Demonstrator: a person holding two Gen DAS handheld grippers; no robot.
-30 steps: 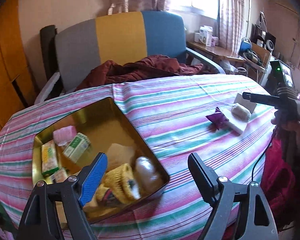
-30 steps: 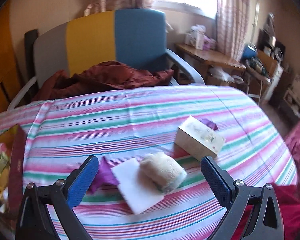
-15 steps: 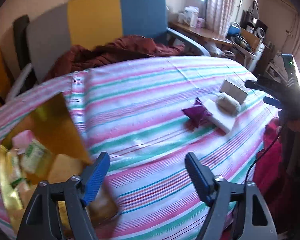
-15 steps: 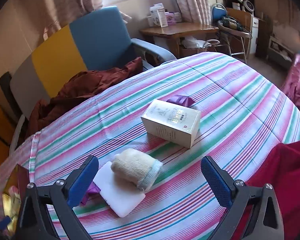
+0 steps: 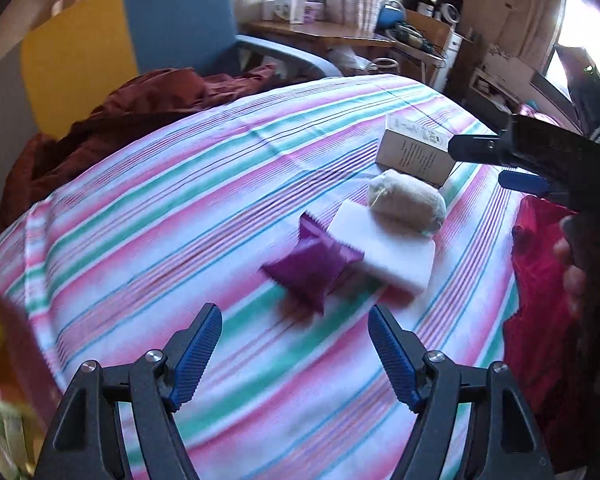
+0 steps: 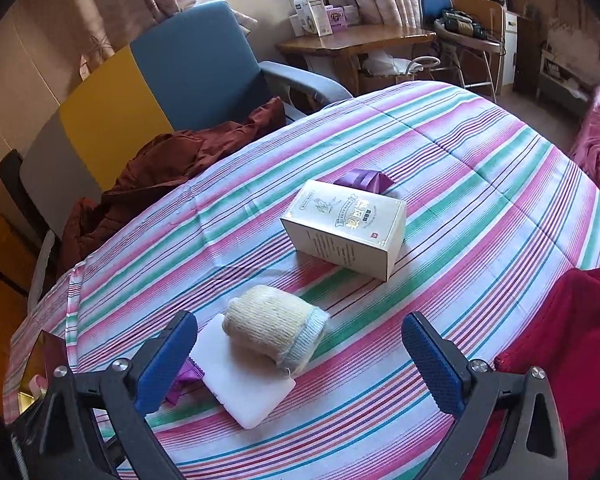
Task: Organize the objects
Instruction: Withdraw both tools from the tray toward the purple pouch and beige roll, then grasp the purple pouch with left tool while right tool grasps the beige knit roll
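Left wrist view: left gripper point(image 5: 294, 350) jaws apart, empty, near purple packet point(image 5: 314, 266).
Right gripper point(image 6: 300, 364): jaws apart, over rolled sock point(image 6: 276, 326) beside packet.

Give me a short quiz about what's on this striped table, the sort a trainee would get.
1. True or false: the cream knitted roll rests partly on the flat white foam pad.
2. Which lies nearest the left hand-held gripper: A) the purple foil packet, B) the white printed carton, C) the knitted roll?
3. Fill in: both hand-held grippers, including the right hand-held gripper, are ____.

Key: 1 true; 2 A; 3 open.
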